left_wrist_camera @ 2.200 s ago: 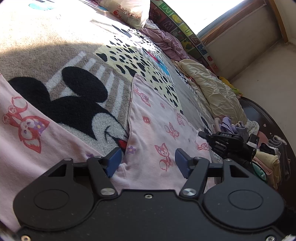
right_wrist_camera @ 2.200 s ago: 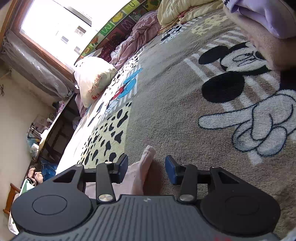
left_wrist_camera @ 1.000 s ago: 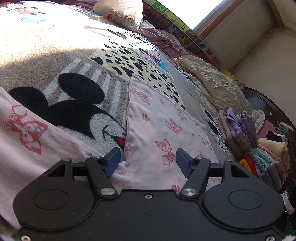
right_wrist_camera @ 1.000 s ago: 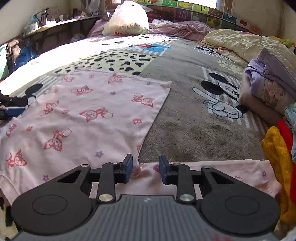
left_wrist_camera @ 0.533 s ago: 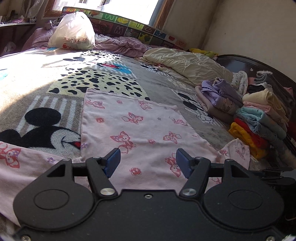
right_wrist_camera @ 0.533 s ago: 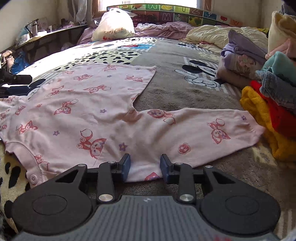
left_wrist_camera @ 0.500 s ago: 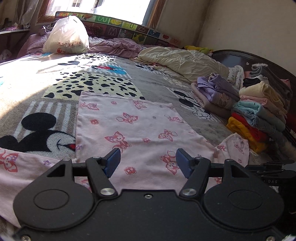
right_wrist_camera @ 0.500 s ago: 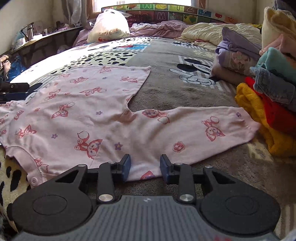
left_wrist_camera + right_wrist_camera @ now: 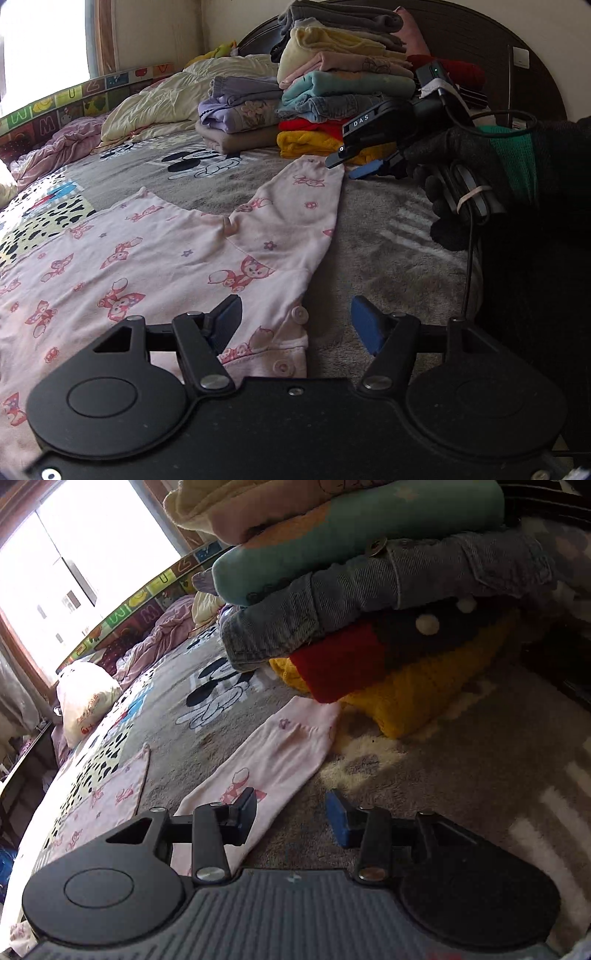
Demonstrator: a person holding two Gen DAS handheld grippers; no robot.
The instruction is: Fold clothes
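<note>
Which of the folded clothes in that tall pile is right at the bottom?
The yellow knit is at the bottom of the tall pile, resting directly on the blanket, with the red garment and the denim piece stacked above it.

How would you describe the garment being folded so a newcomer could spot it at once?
On the grey cartoon-mouse blanket covering the bed, left of the tall stack of folded clothes, lies a pale pink top spread flat, one sleeve reaching toward the stack. Unlike the plain folded pieces, it is unfolded and printed with small pink fox figures.
</note>
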